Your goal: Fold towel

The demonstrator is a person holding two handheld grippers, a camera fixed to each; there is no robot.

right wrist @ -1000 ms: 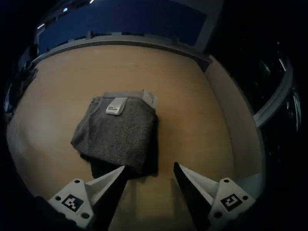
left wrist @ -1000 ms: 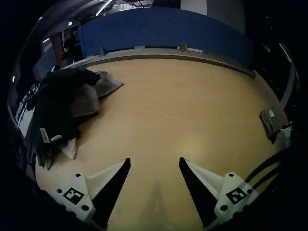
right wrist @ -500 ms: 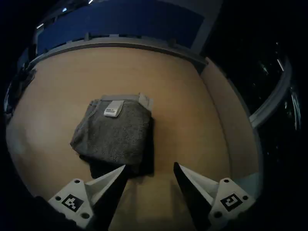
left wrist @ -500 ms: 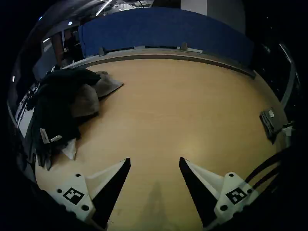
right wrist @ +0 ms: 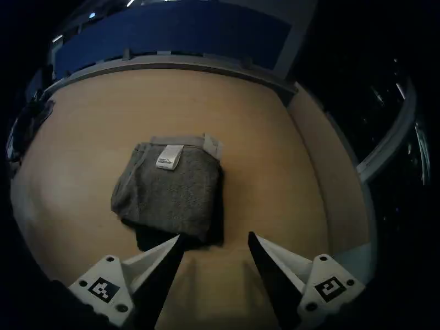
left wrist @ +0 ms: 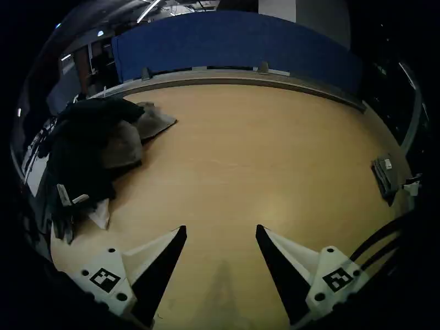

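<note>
Grey folded towel [right wrist: 170,190] lies just ahead of right gripper [right wrist: 213,242]; fingers spread, empty.

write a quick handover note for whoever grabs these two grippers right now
Left gripper: open, empty, over bare table.
Right gripper: open, empty, fingertips at the near edge of the folded grey towel; I cannot tell if they touch it.
The towel lies flat on the table as a compact rectangle, white tag up near its far edge.
A heap of dark and grey cloths sits at the left in the left gripper view.
Done: this towel looks folded.
Left: probably take the next piece from the heap.
</note>
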